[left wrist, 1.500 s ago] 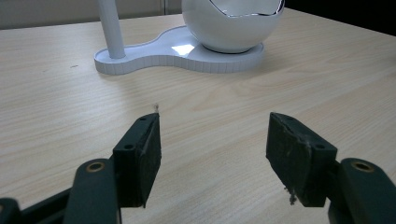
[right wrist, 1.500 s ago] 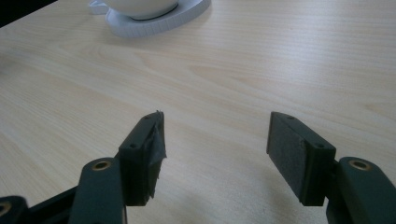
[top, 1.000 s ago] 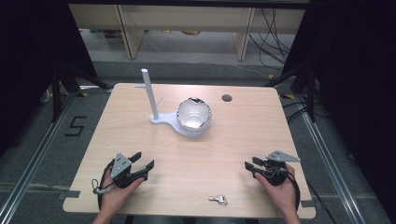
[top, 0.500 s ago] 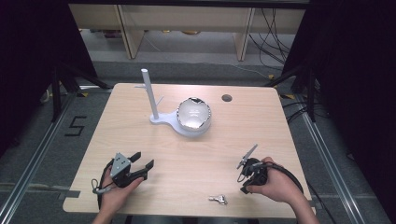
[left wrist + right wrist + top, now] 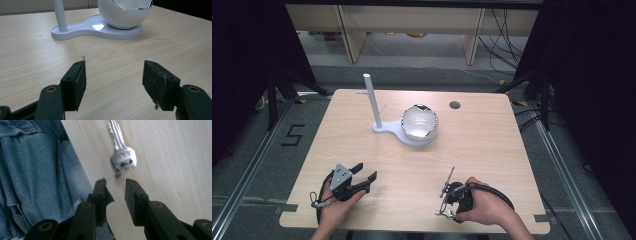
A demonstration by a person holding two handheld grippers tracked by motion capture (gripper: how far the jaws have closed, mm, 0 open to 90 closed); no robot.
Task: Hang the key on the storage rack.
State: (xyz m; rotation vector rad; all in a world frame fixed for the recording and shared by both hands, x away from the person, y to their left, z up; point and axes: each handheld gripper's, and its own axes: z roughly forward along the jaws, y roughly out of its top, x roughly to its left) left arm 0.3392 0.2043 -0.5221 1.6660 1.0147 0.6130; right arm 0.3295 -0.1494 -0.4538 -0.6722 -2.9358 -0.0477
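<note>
The right gripper (image 5: 115,186) pointed down at the key (image 5: 122,155), which lay flat near the front edge of the table (image 5: 492,135). Its jaws had just been reopening a little after narrowing; nothing was between them yet, probably to fit the thin key. The left gripper (image 5: 113,75) rested wide open and empty, facing the white stand (image 5: 100,27).

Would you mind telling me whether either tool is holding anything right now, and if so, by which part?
Nothing is held. The right tool has its jaws apart just short of the key; the left tool stands open over bare table.
</note>
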